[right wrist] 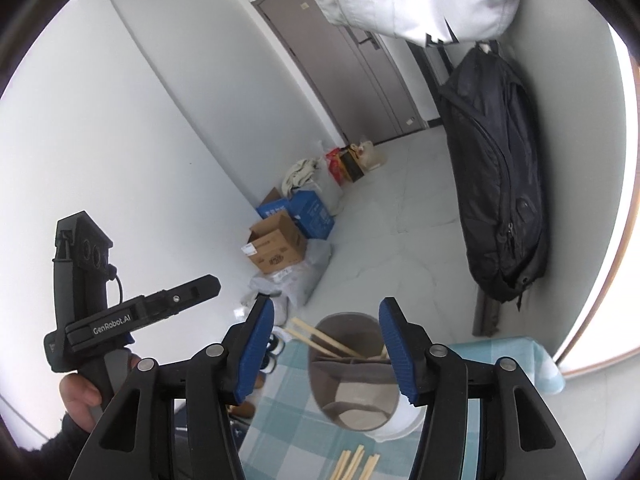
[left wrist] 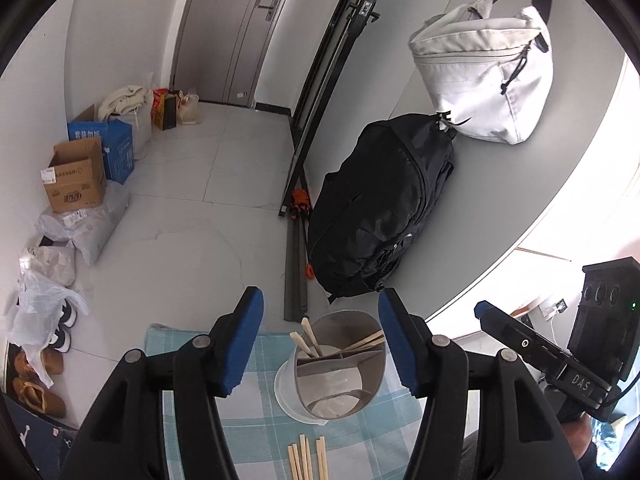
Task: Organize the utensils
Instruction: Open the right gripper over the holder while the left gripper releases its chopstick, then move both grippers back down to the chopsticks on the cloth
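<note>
Two tongs are in your hands, and both stand partly open with nothing between the blue pads. Your left tongs point down at the utensil holder, which sits ahead of them and between the lines of their two fingers, untouched. Your right tongs frame the same utensil holder from the other side, also apart from it.

The holder is a grey cup with inner dividers, standing on a white base on the checked cloth that covers the surface. Several wooden chopsticks already lean in its far compartments, their ends sticking out over the rim. More loose chopsticks lie flat on the cloth, nearer to you than the holder and below the gap of the left tongs; in the right wrist view these loose chopsticks lie just below the holder.

Beyond the holder, a black backpack leans against the wall and a white bag hangs above it. Cardboard boxes stand on the floor to the far left of the left tongs.
</note>
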The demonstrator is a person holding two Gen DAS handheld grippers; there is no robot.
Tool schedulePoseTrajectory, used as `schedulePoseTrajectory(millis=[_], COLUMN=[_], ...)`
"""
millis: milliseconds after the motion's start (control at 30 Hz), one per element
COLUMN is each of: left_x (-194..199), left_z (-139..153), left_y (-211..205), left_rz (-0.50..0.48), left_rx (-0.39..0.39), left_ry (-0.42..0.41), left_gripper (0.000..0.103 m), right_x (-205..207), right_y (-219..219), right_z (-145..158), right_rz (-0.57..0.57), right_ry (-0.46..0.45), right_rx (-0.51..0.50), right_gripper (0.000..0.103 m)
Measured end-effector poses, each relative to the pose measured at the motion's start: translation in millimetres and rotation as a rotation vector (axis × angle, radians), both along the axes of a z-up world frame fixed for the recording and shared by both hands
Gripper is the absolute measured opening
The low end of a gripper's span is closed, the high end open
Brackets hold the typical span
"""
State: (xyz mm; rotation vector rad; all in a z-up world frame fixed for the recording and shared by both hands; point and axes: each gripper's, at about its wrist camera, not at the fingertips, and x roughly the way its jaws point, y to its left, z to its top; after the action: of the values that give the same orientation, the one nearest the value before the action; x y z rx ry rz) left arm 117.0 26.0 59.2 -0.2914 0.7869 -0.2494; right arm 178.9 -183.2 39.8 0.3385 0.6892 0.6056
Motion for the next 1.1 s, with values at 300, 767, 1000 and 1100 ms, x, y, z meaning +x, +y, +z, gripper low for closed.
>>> schedulePoseTrajectory(millis=[300,767,1000,1100], left_x=[-28.0,-70.5,-88.8,-94.1], left_z=[15.2,6.8,-25.2,-44.3], left_y=[-4.2,-15.5,-11.4,-9.1], left_rz=[0.041,0.096,0.117,0.127], left_rx=[0.042,0.132,0.139,0.138], left_ry=[-0.069,-0.16,-0.136,-0.117], left_gripper=[0.07,0.081,0.082,0.082], right_x=[-31.3,-78.9,-98.7,-104.5], right_y=[4.2,2.0,10.1,13.3], right_z=[10.9,-4.3,-39.2,-58.2], right_rz=[0.004,-0.042,-0.034,-0.029], right_ry=[-0.035,-0.082,-0.067,-0.04], right_rx=[-0.003,-0.036,-0.096,-0.127], right_gripper=[0.065,0.086,0.094,0.094])
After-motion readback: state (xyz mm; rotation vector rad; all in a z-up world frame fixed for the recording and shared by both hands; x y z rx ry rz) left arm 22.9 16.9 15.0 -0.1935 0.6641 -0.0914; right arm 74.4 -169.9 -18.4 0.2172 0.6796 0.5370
